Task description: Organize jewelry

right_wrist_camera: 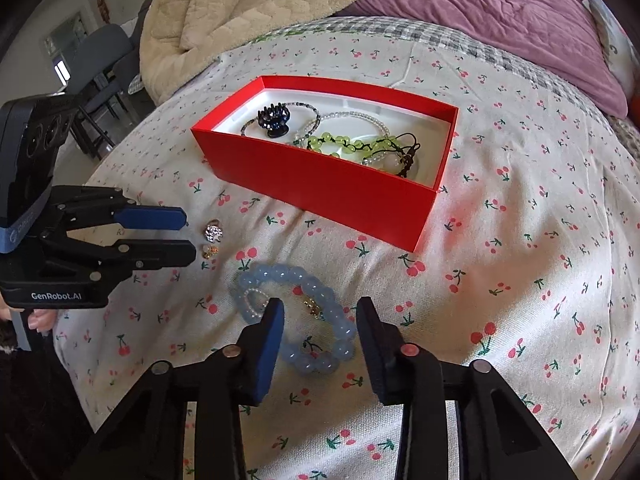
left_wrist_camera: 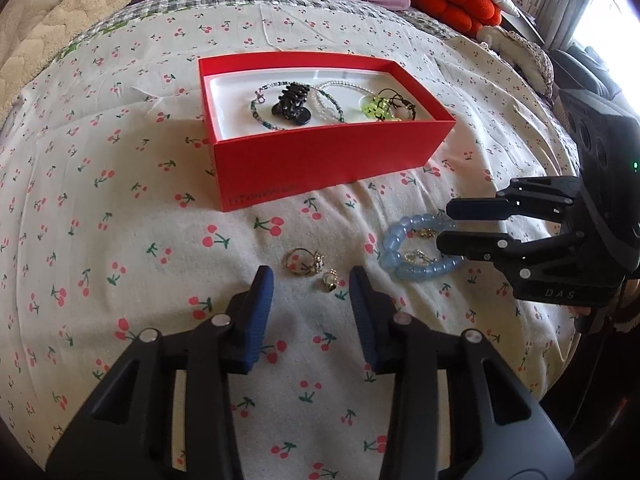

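Note:
A red box [left_wrist_camera: 320, 168] [right_wrist_camera: 320, 184] sits on the cherry-print bedspread and holds beaded bracelets, a black hair claw [left_wrist_camera: 291, 101] [right_wrist_camera: 274, 120] and a green bead bracelet [right_wrist_camera: 344, 144]. In front of it lie a sparkly ring [left_wrist_camera: 306, 262] [right_wrist_camera: 214, 232], a small earring [left_wrist_camera: 330, 281] [right_wrist_camera: 210, 251] and a pale blue bead bracelet [left_wrist_camera: 416, 254] [right_wrist_camera: 316, 320]. My left gripper [left_wrist_camera: 311, 280] [right_wrist_camera: 190, 234] is open, its fingers either side of the ring and earring. My right gripper [right_wrist_camera: 320, 316] [left_wrist_camera: 444, 226] is open over the blue bracelet.
A beige blanket [right_wrist_camera: 240, 12] and a purple pillow [right_wrist_camera: 520, 20] lie at the head of the bed. Red cushions [left_wrist_camera: 456, 2] sit at the far right. A chair [right_wrist_camera: 100, 68] stands beside the bed.

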`<move>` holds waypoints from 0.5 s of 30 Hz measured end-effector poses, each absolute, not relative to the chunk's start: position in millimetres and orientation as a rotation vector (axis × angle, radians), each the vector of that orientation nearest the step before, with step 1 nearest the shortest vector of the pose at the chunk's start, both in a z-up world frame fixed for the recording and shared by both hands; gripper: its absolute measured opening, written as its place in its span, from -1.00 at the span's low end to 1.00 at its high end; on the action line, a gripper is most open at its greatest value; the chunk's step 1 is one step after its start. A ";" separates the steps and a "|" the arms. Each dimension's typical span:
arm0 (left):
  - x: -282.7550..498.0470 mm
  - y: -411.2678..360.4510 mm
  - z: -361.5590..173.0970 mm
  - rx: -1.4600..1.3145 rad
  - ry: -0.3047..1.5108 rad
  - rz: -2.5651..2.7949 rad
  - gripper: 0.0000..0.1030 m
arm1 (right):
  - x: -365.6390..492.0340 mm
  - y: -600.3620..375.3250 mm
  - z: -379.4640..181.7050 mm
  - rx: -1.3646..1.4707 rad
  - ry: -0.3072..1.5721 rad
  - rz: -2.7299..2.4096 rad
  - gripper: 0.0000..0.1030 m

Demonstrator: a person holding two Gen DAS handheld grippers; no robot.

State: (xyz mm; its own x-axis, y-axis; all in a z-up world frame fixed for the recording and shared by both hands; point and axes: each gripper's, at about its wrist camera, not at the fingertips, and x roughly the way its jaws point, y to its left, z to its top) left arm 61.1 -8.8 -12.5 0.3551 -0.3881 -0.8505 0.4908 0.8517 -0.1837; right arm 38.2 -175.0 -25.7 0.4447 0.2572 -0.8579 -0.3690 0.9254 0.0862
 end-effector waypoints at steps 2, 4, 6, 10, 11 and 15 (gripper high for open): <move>65.0 -8.8 -14.7 0.114 1.072 -0.562 -0.25 | 40.2 -175.7 -29.4 -0.128 1.050 0.384 -0.35; 68.5 -9.7 -16.4 0.120 1.077 -0.557 -0.31 | 42.0 -176.2 -32.0 -0.136 1.057 0.382 -0.37; 70.1 -10.2 -17.6 0.132 1.078 -0.555 -0.34 | 43.1 -176.0 -32.3 -0.140 1.057 0.383 -0.37; 71.2 -14.7 -22.0 0.164 1.086 -0.561 -0.34 | 42.4 -173.3 -32.9 -0.172 1.054 0.382 -0.37; 71.2 -16.2 -22.5 0.172 1.086 -0.564 -0.34 | 41.4 -172.3 -33.7 -0.181 1.053 0.381 -0.37; 72.7 -20.2 -23.8 0.193 1.091 -0.572 -0.34 | 40.8 -168.9 -34.5 -0.204 1.049 0.381 -0.37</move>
State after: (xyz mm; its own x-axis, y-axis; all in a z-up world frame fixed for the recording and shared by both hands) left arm 72.7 -20.2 -23.8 0.3347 -0.3423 -0.8779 0.5269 0.8404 -0.1268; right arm 40.8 -168.9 -34.5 0.4416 0.2084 -0.8727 -0.4003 0.9162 0.0163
